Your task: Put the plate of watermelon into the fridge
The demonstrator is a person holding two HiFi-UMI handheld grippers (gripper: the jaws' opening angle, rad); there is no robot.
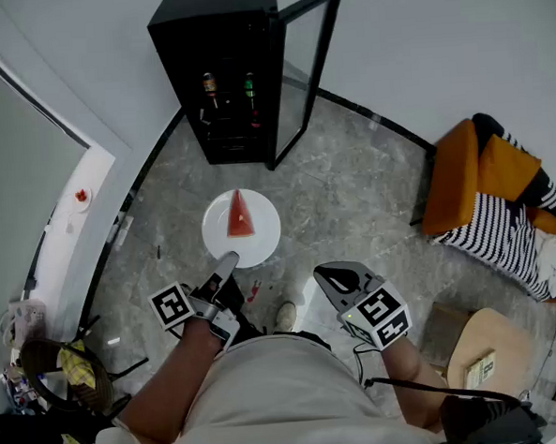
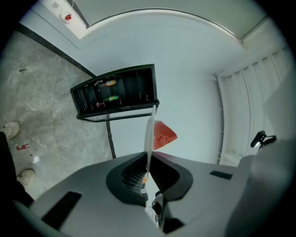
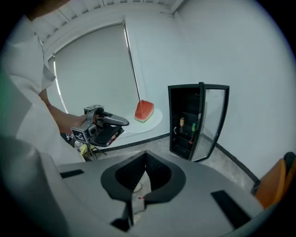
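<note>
A white plate (image 1: 260, 241) carries a red wedge of watermelon (image 1: 239, 215), and I hold it level above the grey floor. My left gripper (image 1: 228, 261) is shut on the plate's near rim. In the left gripper view the plate (image 2: 149, 132) shows edge-on between the jaws, with the watermelon (image 2: 163, 134) to its right. The black fridge (image 1: 222, 70) stands ahead, its glass door (image 1: 308, 69) swung open and bottles (image 1: 229, 88) on a shelf. My right gripper (image 1: 332, 279) hangs shut and empty to the right. From the right gripper view I see the left gripper (image 3: 104, 127), the plate (image 3: 152, 121) and the fridge (image 3: 188, 121).
An orange chair (image 1: 468, 181) with a striped cloth stands at the right, and a wooden stool (image 1: 487, 344) sits nearer. A white ledge (image 1: 76, 219) runs along the left wall. Clutter lies at the bottom left. The person's shoe (image 1: 285, 313) shows below the plate.
</note>
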